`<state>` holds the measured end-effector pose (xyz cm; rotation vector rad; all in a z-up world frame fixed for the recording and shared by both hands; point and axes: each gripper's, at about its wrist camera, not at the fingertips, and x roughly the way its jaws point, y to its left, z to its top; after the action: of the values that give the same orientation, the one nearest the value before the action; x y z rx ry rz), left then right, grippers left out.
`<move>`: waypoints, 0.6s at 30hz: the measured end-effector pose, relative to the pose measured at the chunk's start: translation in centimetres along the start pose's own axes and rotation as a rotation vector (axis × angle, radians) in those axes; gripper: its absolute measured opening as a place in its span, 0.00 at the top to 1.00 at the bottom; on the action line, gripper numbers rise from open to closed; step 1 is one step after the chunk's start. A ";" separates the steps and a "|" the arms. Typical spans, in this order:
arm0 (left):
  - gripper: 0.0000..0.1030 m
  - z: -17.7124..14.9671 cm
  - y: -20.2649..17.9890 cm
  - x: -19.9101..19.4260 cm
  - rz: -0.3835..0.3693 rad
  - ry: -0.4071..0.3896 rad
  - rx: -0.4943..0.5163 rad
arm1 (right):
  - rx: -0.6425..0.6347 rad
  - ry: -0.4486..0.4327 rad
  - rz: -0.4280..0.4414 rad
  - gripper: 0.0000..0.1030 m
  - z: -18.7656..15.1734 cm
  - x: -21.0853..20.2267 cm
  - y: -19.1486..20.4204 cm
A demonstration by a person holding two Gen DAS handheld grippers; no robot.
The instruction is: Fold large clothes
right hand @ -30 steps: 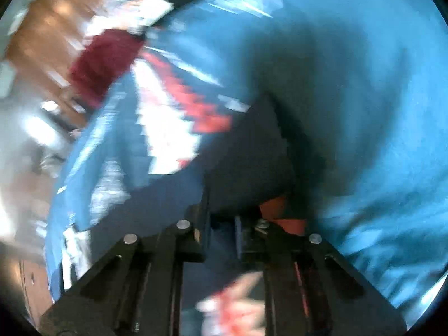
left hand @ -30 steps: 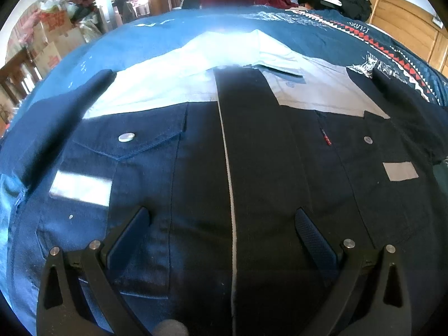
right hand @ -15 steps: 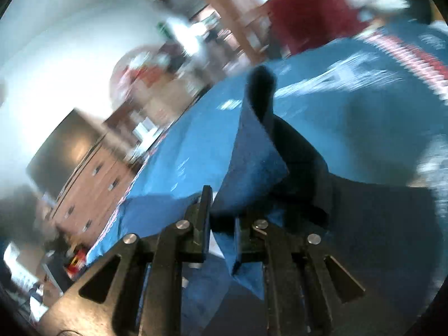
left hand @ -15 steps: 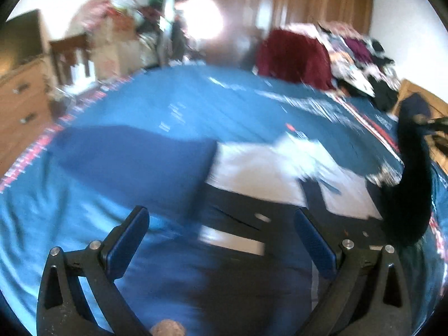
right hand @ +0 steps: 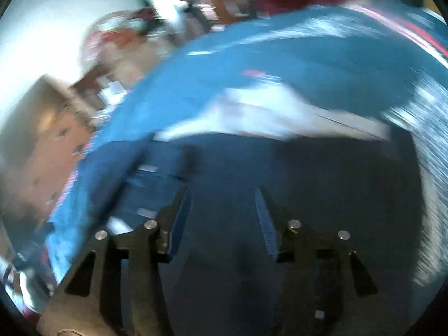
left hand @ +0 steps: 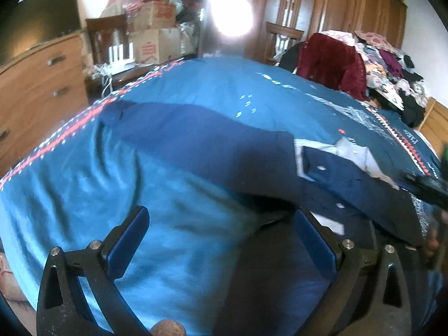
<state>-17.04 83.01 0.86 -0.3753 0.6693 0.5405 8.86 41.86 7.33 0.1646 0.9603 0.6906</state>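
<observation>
A dark navy jacket (left hand: 350,184) with a pale grey yoke and collar lies on the blue bedspread (left hand: 84,184). Its left sleeve (left hand: 190,131) stretches flat toward the bed's left side. My left gripper (left hand: 221,224) hangs open above the bedspread beside the jacket's left edge, holding nothing. In the blurred right wrist view, my right gripper (right hand: 224,196) is open over the dark jacket body (right hand: 322,182), with the pale yoke (right hand: 266,112) beyond it. Nothing sits between its fingers.
A wooden dresser (left hand: 36,84) stands left of the bed. Cardboard boxes (left hand: 154,42) and a chair are behind it. A pile of clothes with a dark red garment (left hand: 333,64) lies at the far right. Wooden wardrobes (left hand: 336,14) line the back wall.
The right gripper let go of the raised sleeve and opened, now over the jacket body. The left gripper swung left, from above the jacket front to the bedspread beside the left sleeve.
</observation>
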 end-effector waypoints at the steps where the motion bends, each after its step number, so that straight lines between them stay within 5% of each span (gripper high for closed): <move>1: 0.00 -0.1 0.7 0.3 0.002 0.009 -0.018 | 0.027 0.036 -0.053 0.52 -1.0 0.0 -2.0; 4: 0.00 -0.5 3.5 0.3 0.017 0.013 -0.074 | 0.040 0.137 -0.186 0.53 -3.5 0.2 -4.7; 9: 0.00 -0.2 9.8 0.7 0.063 -0.002 -0.205 | 0.009 0.083 -0.134 0.47 -5.3 -2.8 -2.6; 13: 0.00 2.7 16.4 2.8 0.010 -0.019 -0.336 | 0.029 0.058 -0.089 0.40 -6.2 -3.9 -0.9; 18: 0.06 8.0 18.7 8.7 -0.111 0.060 -0.318 | 0.053 0.083 -0.033 0.40 -7.0 -2.5 1.5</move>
<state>-18.34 104.96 -2.04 -0.7248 0.6166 0.5323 1.60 40.30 5.62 0.1672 1.0590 0.6461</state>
